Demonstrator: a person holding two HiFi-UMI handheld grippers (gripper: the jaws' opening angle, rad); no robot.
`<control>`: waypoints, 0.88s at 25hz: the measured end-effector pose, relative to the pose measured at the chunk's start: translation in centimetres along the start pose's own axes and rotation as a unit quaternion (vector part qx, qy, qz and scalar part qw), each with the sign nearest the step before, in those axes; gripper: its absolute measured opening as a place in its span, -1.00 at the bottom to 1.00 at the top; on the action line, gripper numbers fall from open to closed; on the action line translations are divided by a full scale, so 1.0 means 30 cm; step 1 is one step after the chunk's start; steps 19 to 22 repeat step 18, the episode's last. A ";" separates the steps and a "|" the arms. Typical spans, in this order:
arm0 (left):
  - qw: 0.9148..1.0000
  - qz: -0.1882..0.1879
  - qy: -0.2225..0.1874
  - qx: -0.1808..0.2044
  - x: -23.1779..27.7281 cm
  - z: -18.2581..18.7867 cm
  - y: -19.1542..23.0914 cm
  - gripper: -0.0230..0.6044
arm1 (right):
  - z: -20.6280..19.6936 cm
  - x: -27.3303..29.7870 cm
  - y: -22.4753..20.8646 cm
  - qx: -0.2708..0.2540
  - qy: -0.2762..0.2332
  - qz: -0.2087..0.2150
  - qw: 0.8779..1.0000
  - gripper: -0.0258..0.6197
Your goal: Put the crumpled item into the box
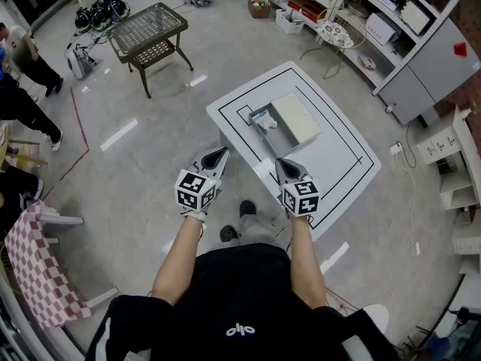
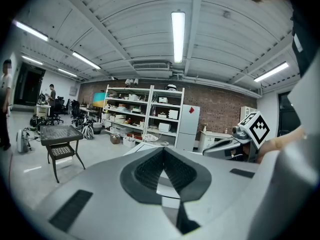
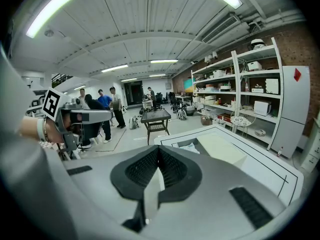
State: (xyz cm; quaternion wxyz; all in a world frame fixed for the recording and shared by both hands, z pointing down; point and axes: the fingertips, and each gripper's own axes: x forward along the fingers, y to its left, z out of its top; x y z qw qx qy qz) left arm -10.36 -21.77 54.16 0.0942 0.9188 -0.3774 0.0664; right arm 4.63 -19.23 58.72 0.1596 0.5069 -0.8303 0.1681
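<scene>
A grey open box (image 1: 264,128) with a pale lid (image 1: 296,119) beside it stands on the white table (image 1: 338,156) marked with black lines. The white crumpled item (image 1: 267,121) lies inside the box; in the right gripper view the crumpled item (image 3: 189,146) also shows in the box (image 3: 201,145). Both grippers hover at the table's near edge, short of the box. My left gripper (image 1: 221,152) is shut and holds nothing, and the same goes for my right gripper (image 1: 279,163). The pads meet in the left gripper (image 2: 163,151) and in the right gripper (image 3: 159,151).
A dark mesh side table (image 1: 148,32) stands on the floor at the far left. Shelves (image 1: 361,13) and a grey cabinet (image 1: 436,66) line the right wall. A chair with a checked cloth (image 1: 37,269) is at the near left, and people (image 1: 22,59) stand by the left edge.
</scene>
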 end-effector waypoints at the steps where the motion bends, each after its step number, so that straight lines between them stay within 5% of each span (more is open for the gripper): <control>1: 1.000 -0.001 0.000 -0.001 0.000 0.000 -0.001 -0.90 | 0.000 -0.001 -0.001 0.000 0.000 0.000 1.000 -0.89; 22: 1.000 0.001 0.001 0.000 0.010 -0.008 -0.007 -0.90 | -0.017 -0.001 -0.016 0.001 0.002 0.002 1.000 -0.89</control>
